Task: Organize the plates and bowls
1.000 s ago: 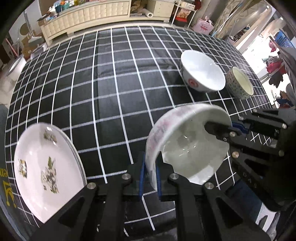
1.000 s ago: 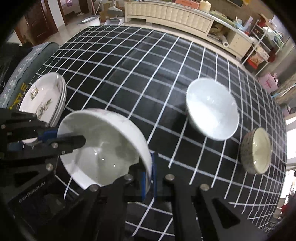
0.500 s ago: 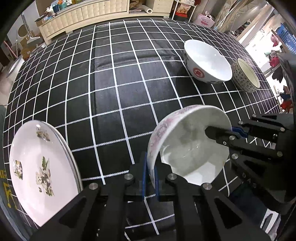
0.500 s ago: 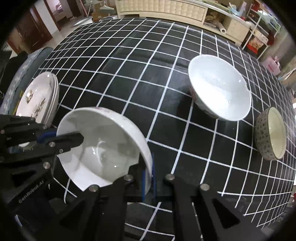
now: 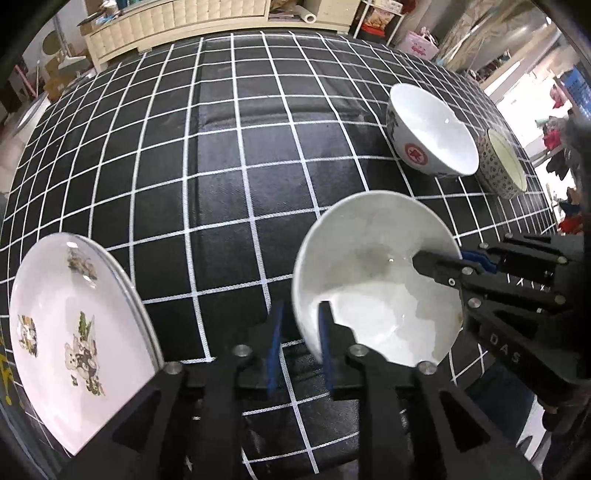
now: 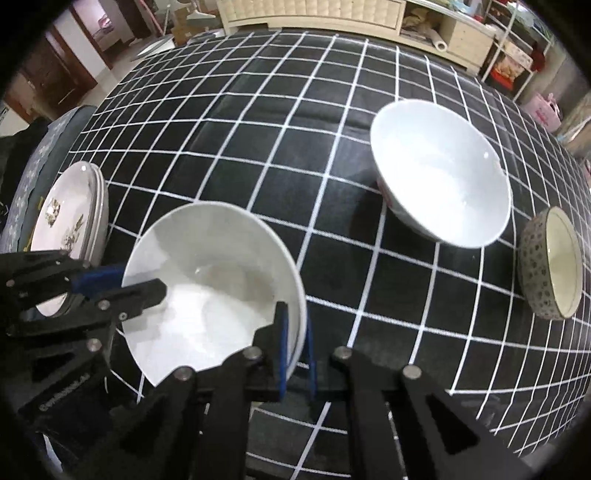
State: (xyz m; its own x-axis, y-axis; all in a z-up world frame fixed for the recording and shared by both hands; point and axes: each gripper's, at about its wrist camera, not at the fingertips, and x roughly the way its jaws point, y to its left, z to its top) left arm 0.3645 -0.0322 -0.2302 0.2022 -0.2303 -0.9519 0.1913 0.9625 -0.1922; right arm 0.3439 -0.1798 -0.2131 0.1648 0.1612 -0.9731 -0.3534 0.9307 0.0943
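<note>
A white bowl [image 5: 376,273] sits low over the black checked tablecloth [image 5: 221,166]. My left gripper [image 5: 299,332] has opened; its fingers straddle the bowl's left rim with a gap on each side. My right gripper [image 6: 295,350] pinches the bowl's right rim [image 6: 295,295] and also shows in the left wrist view [image 5: 454,262]. A stack of white plates [image 5: 74,332] with bear prints lies at the left. A larger white bowl [image 5: 428,129] with a red mark and a small patterned bowl [image 5: 502,166] stand at the far right.
The same stack of plates [image 6: 66,221], large bowl [image 6: 439,173] and patterned bowl [image 6: 554,266] show in the right wrist view. A cream cabinet [image 5: 177,26] stands beyond the table's far edge. The table's right edge runs just past the patterned bowl.
The bowl has come down and levelled out. My left gripper's fingers have spread apart from the rim they were pinching. The right gripper keeps its hold.
</note>
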